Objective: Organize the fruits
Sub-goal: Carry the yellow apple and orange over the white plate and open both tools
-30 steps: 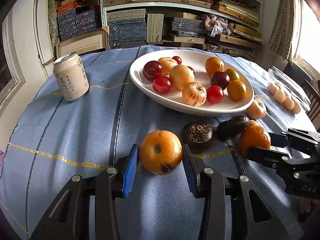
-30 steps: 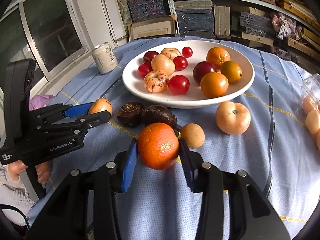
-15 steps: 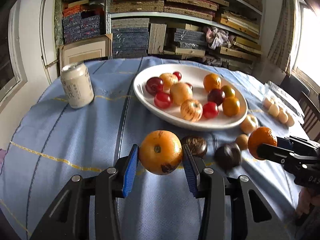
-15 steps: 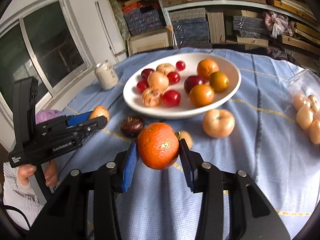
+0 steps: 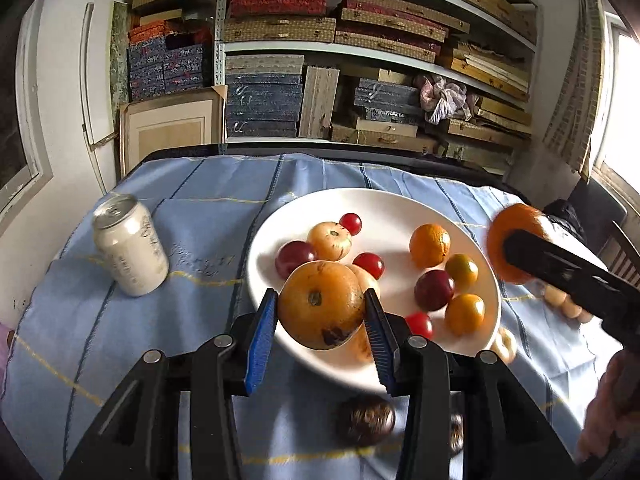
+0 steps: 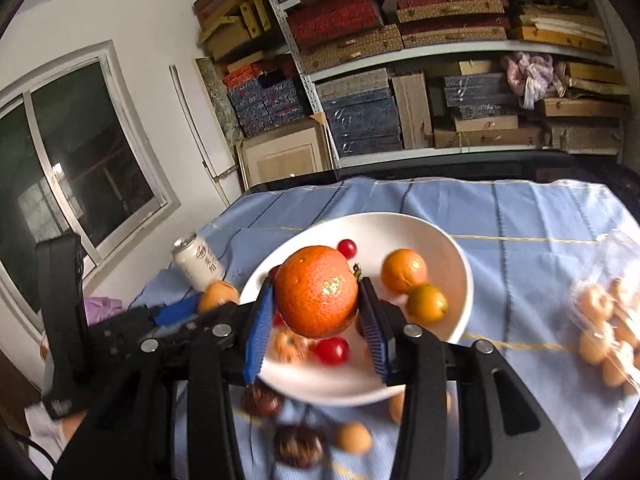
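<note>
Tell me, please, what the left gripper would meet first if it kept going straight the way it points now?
Probably the fruit heaped in the white plate, though depth is unclear; the left gripper already holds a yellow-orange fruit over its near rim.

One white plate (image 5: 400, 208), one can (image 5: 130, 256), two tongs (image 5: 320, 322) (image 6: 316, 320)

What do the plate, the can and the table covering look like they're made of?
White plate: probably glazed ceramic, with a smooth, glossy rim.
Drink can: thin metal, with a silvery pull-tab top and a printed cream wall.
Blue tablecloth: woven fabric, matte, with creases and stitched stripes.
</note>
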A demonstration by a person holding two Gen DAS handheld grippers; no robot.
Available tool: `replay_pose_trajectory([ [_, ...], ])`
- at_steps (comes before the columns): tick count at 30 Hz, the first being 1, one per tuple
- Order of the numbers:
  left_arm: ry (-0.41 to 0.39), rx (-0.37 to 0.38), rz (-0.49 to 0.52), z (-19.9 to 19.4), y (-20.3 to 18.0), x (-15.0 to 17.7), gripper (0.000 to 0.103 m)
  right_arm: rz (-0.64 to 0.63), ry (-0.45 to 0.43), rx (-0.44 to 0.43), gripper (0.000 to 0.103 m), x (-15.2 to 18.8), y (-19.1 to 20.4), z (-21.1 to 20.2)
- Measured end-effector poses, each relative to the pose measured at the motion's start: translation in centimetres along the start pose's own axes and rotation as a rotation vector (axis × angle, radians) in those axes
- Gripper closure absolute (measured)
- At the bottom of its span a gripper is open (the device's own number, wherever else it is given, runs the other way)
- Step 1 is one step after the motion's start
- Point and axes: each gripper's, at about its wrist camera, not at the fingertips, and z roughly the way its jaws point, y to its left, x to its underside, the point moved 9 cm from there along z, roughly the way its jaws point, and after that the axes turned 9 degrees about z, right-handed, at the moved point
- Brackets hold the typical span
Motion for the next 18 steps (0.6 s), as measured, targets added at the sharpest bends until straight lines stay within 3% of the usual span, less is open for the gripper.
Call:
replay_pose_trajectory([
  [7,0.035,-0.015,0.014,3.2,0.5,0.2,0.059,-0.018,0.077,0.051,0.062,1.0,-1.5,5.2],
  [18,0.011,-0.098,0.073,4.4,0.4,-0.3,0.059,-0.056,0.103,0.072,0.062,1.3,-1.9,7.6],
])
